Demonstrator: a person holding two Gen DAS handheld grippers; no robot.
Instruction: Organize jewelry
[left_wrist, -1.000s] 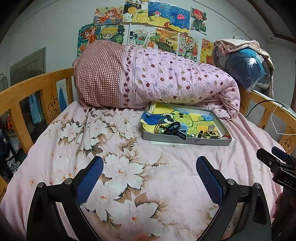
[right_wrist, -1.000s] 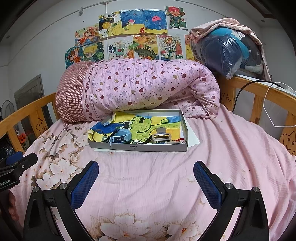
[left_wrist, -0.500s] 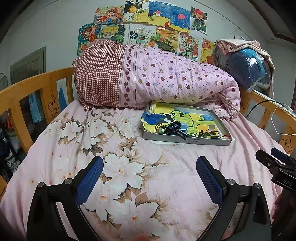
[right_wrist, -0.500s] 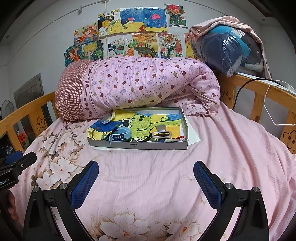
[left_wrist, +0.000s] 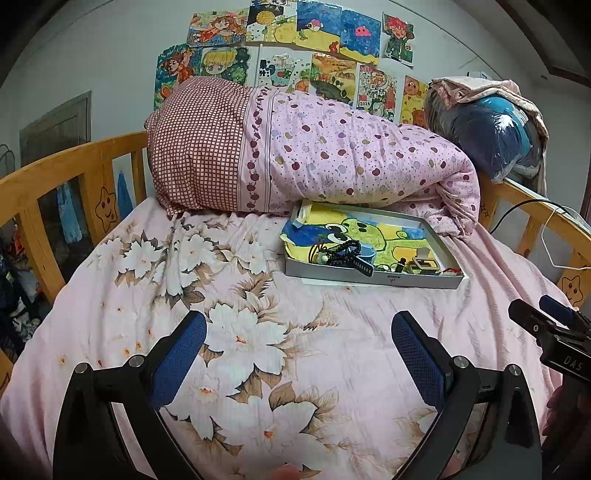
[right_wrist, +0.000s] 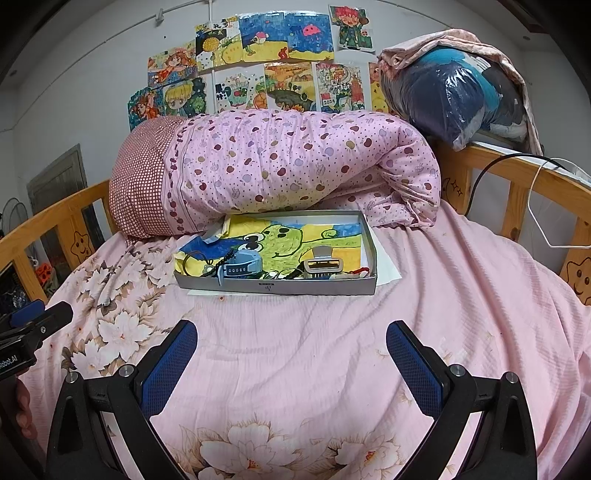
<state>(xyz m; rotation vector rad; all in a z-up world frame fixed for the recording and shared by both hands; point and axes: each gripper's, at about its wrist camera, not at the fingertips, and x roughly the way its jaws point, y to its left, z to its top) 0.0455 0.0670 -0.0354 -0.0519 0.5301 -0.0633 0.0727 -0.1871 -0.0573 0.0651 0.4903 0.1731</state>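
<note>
A shallow grey tray (left_wrist: 369, 277) (right_wrist: 275, 287) lined with a cartoon frog drawing lies on the pink bed, in front of a rolled quilt. Along its near side sit a black bead bracelet (left_wrist: 341, 251), a blue watch (right_wrist: 242, 263), a pale hair clip (right_wrist: 324, 264) (left_wrist: 424, 263) and small tangled pieces. My left gripper (left_wrist: 299, 345) hovers open over the flowered sheet, well short of the tray and to its left. My right gripper (right_wrist: 291, 349) is open too, facing the tray squarely from a short distance. Nothing is between either pair of fingers.
The rolled pink quilt (right_wrist: 288, 166) lies right behind the tray. Wooden bed rails (left_wrist: 55, 177) (right_wrist: 524, 177) run along both sides. A bagged bundle (right_wrist: 454, 99) rests on the right rail, with a black cable (right_wrist: 491, 166) and white hanger nearby. Drawings cover the wall.
The right wrist view has drawn slightly closer to the tray and rises a little. The left gripper has barely moved. Both stay open.
</note>
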